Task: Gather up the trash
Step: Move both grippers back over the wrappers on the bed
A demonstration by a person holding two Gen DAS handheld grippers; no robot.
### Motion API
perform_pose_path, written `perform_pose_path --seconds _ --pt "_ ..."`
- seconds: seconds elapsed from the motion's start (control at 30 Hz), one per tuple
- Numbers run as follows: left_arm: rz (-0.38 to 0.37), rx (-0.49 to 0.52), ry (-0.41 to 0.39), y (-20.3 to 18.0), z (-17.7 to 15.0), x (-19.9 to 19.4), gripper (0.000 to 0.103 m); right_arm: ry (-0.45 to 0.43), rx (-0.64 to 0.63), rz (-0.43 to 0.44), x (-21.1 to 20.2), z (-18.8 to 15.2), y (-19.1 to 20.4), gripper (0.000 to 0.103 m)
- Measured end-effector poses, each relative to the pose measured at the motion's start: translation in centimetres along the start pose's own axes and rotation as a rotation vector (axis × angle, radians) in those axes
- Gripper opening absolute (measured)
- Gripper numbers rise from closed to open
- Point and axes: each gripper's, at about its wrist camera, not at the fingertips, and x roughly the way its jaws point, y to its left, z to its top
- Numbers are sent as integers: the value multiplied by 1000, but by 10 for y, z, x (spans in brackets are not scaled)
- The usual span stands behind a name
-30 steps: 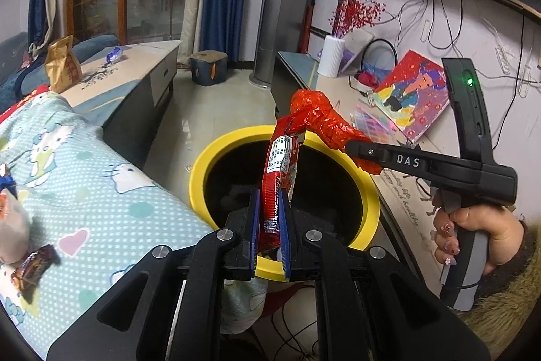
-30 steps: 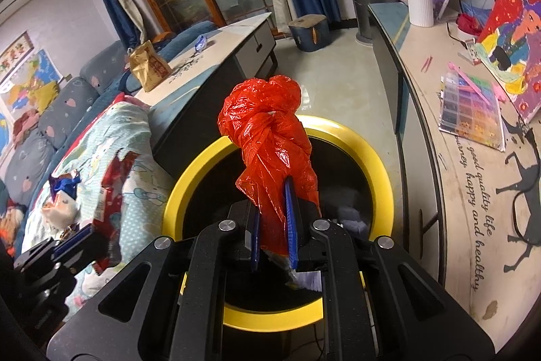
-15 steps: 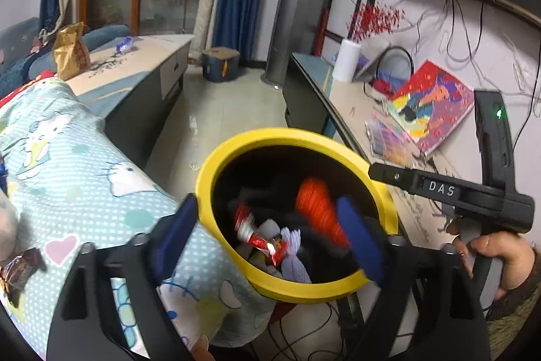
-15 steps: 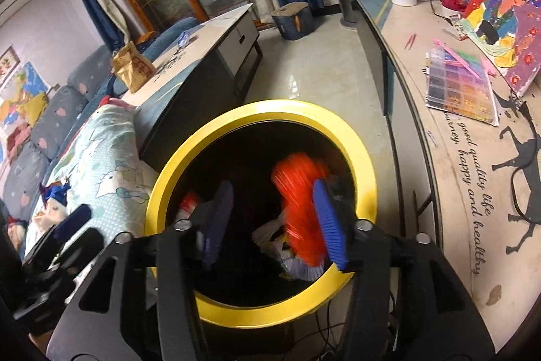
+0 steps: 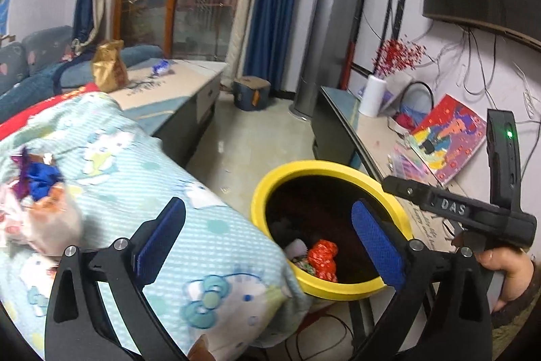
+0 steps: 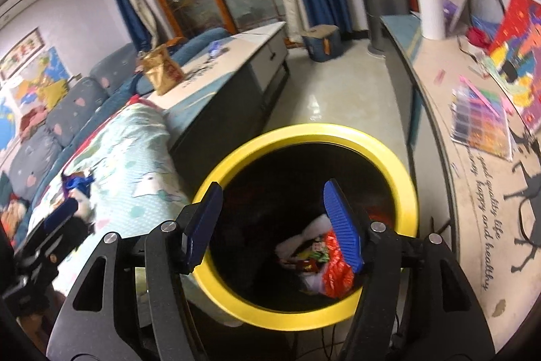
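Note:
The black bin with a yellow rim [image 5: 324, 165] [image 6: 304, 131] stands between the bed and a low cabinet. A red plastic bag [image 5: 323, 259] [image 6: 334, 273] lies inside it among white paper and wrappers [image 6: 304, 244]. My left gripper [image 5: 267, 225] hangs over the bin's left edge and the blanket, jaws opening wide, nothing between them. My right gripper [image 6: 272, 219] hovers above the bin mouth, jaws opening, also with nothing in them. Blue and purple wrappers [image 5: 37, 178] [image 6: 74, 185] lie loose on the blanket.
A cartoon-print blanket [image 5: 135, 164] covers the bed at left. Behind it a low table carries a gold snack bag [image 5: 108, 66] and a blue wrapper [image 5: 160, 66]. The cabinet top [image 6: 473, 192] at right holds a painting, a bead box and a paper roll. A hand [image 5: 507, 266] grips the right tool.
Both grippers opened and let go: the red bag and the red snack wrapper fell into the bin. Both tools rose, and the left one swung left toward the blanket.

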Motion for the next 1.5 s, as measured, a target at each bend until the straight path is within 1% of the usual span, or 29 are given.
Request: perform_pose_path --seconds 0.27,0.8,1.27,1.5 --pt "53 -61 -53 33 8 -26 96 -15 -96 59 -7 -2 36 55" --pt "151 -145 -111 82 10 -53 96 -51 -238 182 -22 -11 93 55" --pt "211 -210 -140 120 8 -72 96 -17 -338 250 -23 -25 136 55" --pt "246 -244 -153 141 6 -82 96 17 -393 302 -17 -32 163 55"
